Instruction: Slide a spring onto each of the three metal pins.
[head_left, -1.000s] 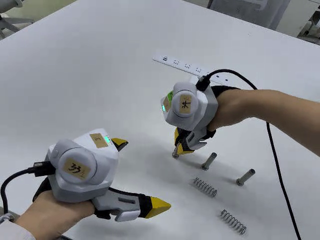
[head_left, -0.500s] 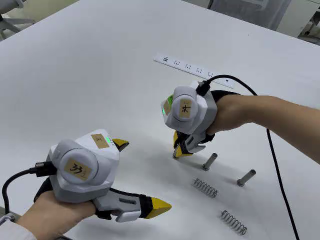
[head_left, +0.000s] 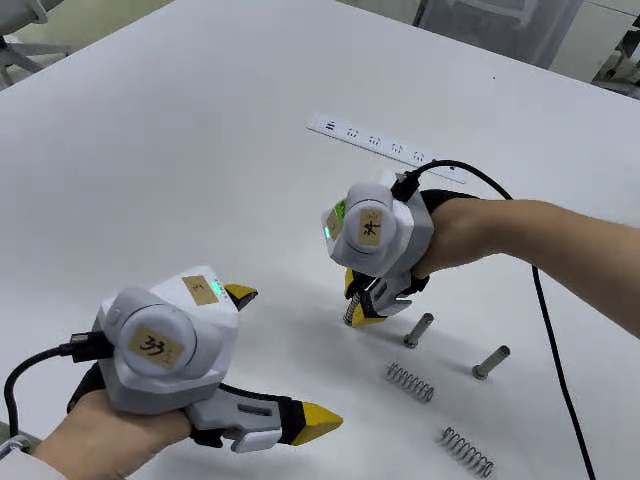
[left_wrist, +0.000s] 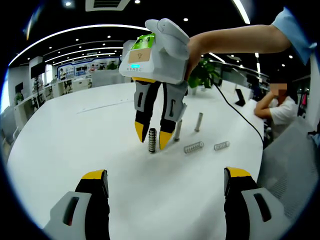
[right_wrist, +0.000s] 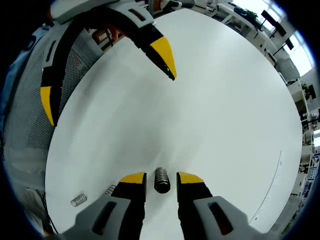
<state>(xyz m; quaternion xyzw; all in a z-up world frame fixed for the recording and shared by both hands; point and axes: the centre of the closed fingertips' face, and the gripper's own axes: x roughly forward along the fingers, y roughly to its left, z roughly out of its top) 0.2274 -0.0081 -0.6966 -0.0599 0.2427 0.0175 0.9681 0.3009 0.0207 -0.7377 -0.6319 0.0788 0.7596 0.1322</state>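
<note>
The spring (left_wrist: 152, 140) stands upright on the white table (head_left: 180, 150), between the jaws of the right gripper (head_left: 358, 312). The jaws point down and sit slightly apart, with a thin gap on each side of it. Two pins (head_left: 418, 329) and two loose springs (head_left: 410, 381) lie just beside. The left gripper (head_left: 282, 355) hovers nearby, jaws wide apart and empty.
</note>
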